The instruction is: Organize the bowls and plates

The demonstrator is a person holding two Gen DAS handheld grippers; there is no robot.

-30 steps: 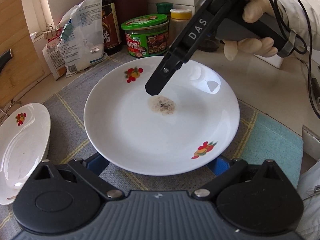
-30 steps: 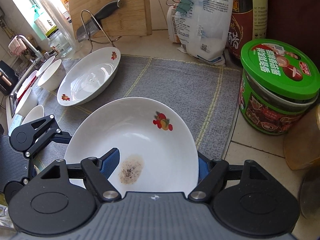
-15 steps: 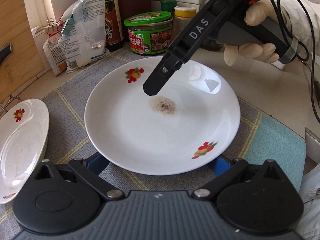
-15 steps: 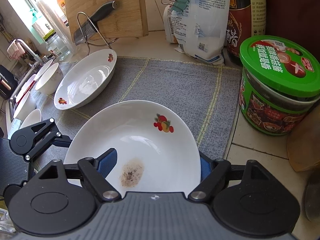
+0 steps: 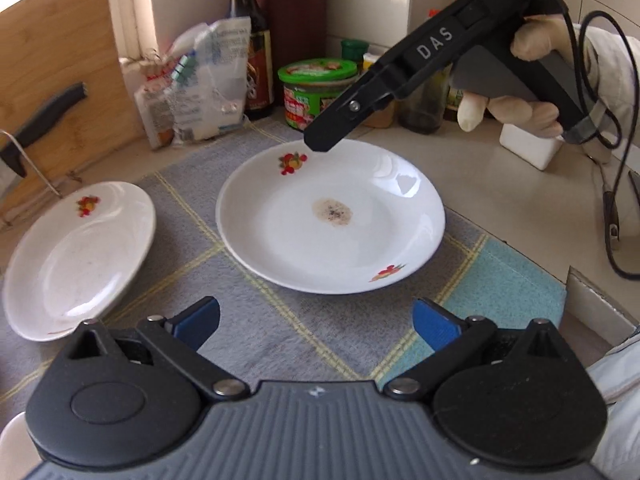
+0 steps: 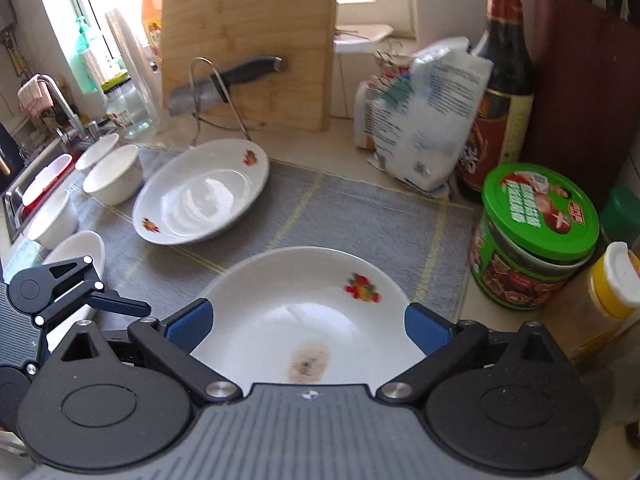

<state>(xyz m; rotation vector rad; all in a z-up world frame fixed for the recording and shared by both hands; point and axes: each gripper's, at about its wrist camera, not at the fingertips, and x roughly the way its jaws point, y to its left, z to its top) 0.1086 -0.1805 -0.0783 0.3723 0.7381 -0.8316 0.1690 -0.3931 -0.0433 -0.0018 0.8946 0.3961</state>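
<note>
My left gripper (image 5: 316,320) and right gripper (image 6: 308,324) both gape wide, empty, over the stained plate (image 5: 332,216), which lies flat, rim up, on the grey woven mat (image 5: 248,320). I count two round glossy fruit-print plates, the second plate (image 6: 200,192) tilted, and two white bowls (image 6: 114,174) near the sink.

The plate (image 5: 332,220) is glossy white glazed ware, smooth, with a dull brown speckled stain (image 5: 332,212) at its middle; the second plate (image 6: 200,192) shines the same way, as do the plain white bowls (image 6: 114,174). Under them lies a grey mat (image 5: 248,312) of soft, napped cloth, matt. The board (image 6: 256,32) is pale, smooth wood. The tub (image 6: 532,240) has a glossy green plastic lid, the bag (image 6: 424,120) is crinkled shiny plastic, the bottle (image 6: 500,92) dark glass. Both grippers, left (image 5: 316,320) and right (image 6: 306,326), are matt black plastic with blue pads and bright metal pins.
</note>
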